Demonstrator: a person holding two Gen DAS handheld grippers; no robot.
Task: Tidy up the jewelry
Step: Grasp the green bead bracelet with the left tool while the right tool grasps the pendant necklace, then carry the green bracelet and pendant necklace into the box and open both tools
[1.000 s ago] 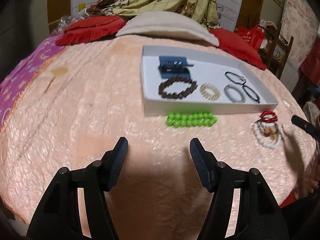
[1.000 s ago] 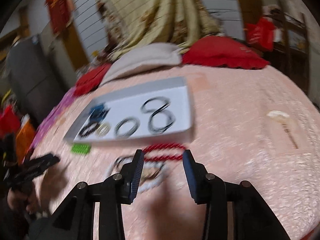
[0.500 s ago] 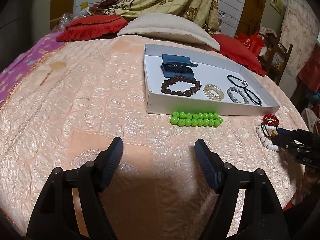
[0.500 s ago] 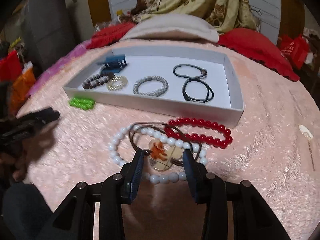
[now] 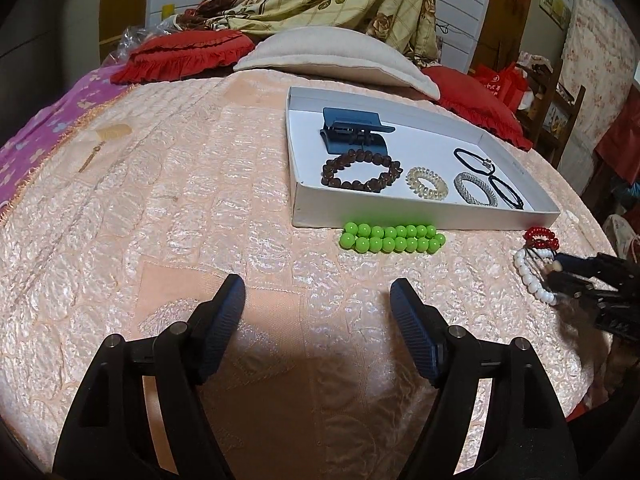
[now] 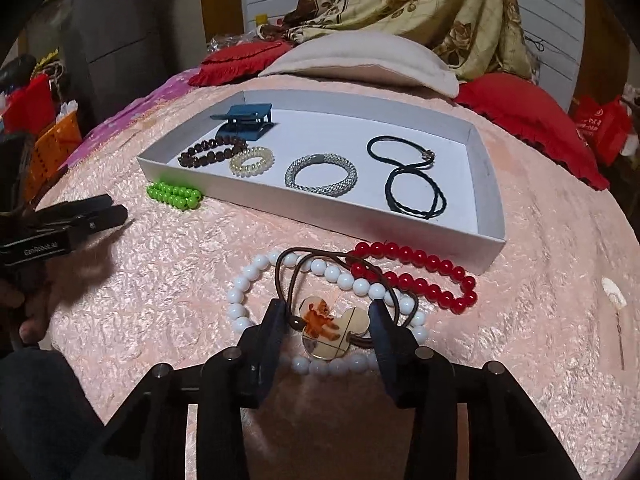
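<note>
Pink quilted bedspread [image 5: 200, 208] covers the bed, and at its far end lie a beige pillow [image 5: 332, 56] and red cushions [image 6: 532, 116] under a flowered cloth. On the bedspread stands a shallow white tray [image 6: 490, 204]. Inside it are a blue hair claw [image 6: 245, 121], a brown bead bracelet [image 6: 212, 152], a pale spiral hair tie [image 6: 252, 162], a silver woven bracelet [image 6: 320, 174] and a black cord hair tie [image 6: 412, 178], all lying apart from each other. Just outside the near wall of the tray lies a green bead bracelet [image 5: 392, 238], folded in two rows. More to the right, also outside the tray, a white bead bracelet [image 6: 240, 312] and a red bead bracelet [image 6: 424, 276] lie touching, with a brown hair tie [image 6: 316, 264] on top that carries a mouse-shaped charm [image 6: 328, 330]. The right gripper [image 6: 328, 320] is low over this pile, its fingers half spread on both sides of the charm; I cannot tell if the pads touch it. The left gripper [image 5: 318, 296] hovers over bare bedspread near the green bracelet, spread wide with nothing between its fingers.
</note>
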